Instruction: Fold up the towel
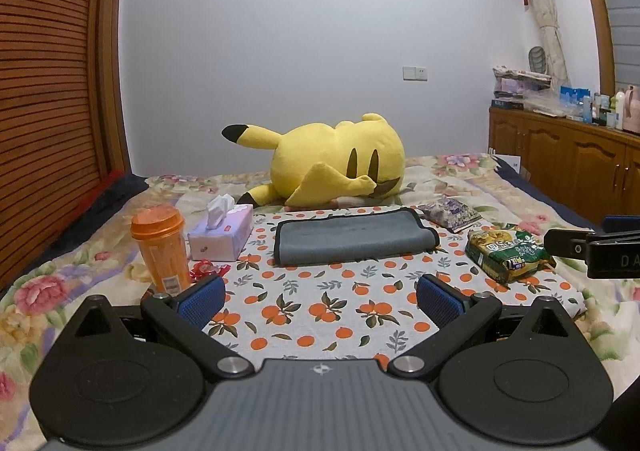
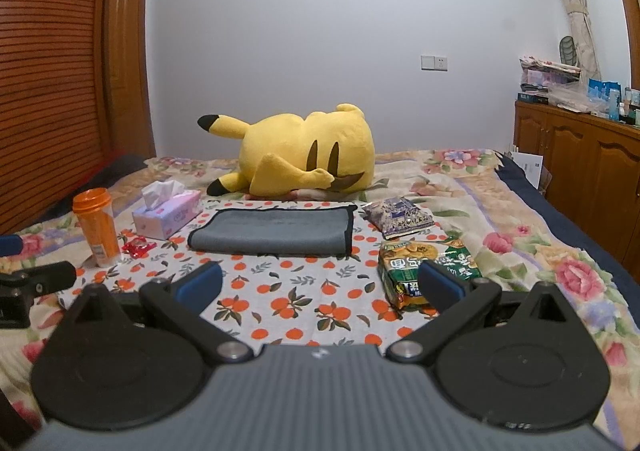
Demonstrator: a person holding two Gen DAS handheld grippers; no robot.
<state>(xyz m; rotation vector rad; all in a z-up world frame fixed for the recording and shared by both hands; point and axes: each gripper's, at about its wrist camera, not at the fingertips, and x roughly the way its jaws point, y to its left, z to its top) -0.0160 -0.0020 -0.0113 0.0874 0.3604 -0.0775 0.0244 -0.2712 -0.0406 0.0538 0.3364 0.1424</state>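
Both claws hang back spread wide and empty, left claw [image 1: 318, 293] and right claw [image 2: 320, 283] facing the grey towel [image 1: 352, 237], which lies already doubled over on the orange-print cloth [image 1: 320, 315] between tissue box [image 1: 222, 233] and snack bag [image 1: 508, 251], within easy reach for another fold

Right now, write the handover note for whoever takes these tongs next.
Left tongs: open, holding nothing, above the orange-print cloth.
Right tongs: open, holding nothing, near the green snack bag.
Gray towel: lies ahead on the cloth, apart from both tongs, between the tissue box and the purple packet.
Done: towel already looks folded over, edges roughly stacked.
Left: judge whether another fold is wanted; nothing gripped yet.
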